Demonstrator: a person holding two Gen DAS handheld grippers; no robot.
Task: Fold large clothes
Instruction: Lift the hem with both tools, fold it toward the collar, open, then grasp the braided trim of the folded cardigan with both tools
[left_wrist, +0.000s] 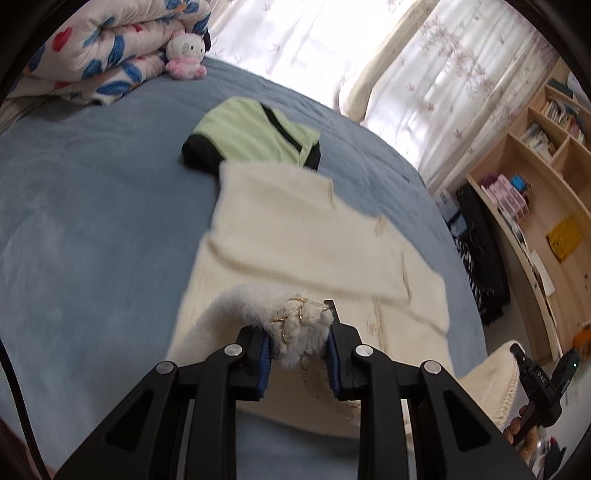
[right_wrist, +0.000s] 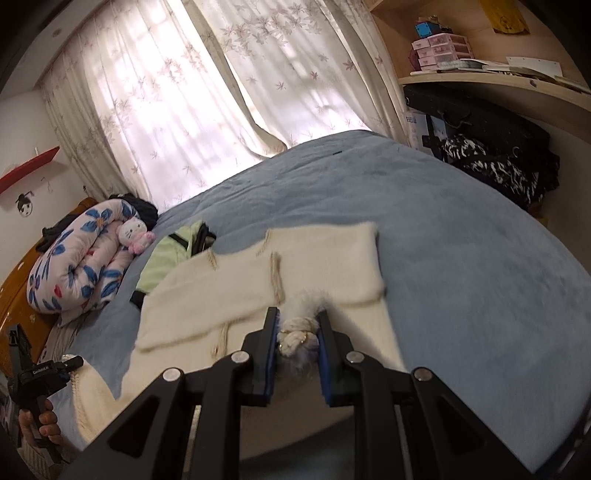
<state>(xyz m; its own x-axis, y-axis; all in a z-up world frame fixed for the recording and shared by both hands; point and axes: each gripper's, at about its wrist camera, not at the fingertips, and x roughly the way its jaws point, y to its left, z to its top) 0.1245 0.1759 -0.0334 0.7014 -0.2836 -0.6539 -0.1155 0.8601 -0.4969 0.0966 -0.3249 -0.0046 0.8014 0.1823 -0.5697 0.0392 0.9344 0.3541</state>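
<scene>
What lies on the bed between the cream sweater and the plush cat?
The folded green garment lies between the cream sweater and the plush cat; beyond it, bare blue bed. Both wrist views show this.

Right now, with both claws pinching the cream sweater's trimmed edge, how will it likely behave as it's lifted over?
Likely floppy: the cream sweater already lies doubled in soft layers on the blue bedspread. Probably grippy, not slippery: fluffy knit and braided trim bunch between the left claw pads, and likewise in the right claw. Its thick knit may sag between the two grips.

Bright daylight through sheer curtains (right_wrist: 177, 110), motion-blurred cream sweater (left_wrist: 295, 236), fisheye-bent, vignetted edges
</scene>
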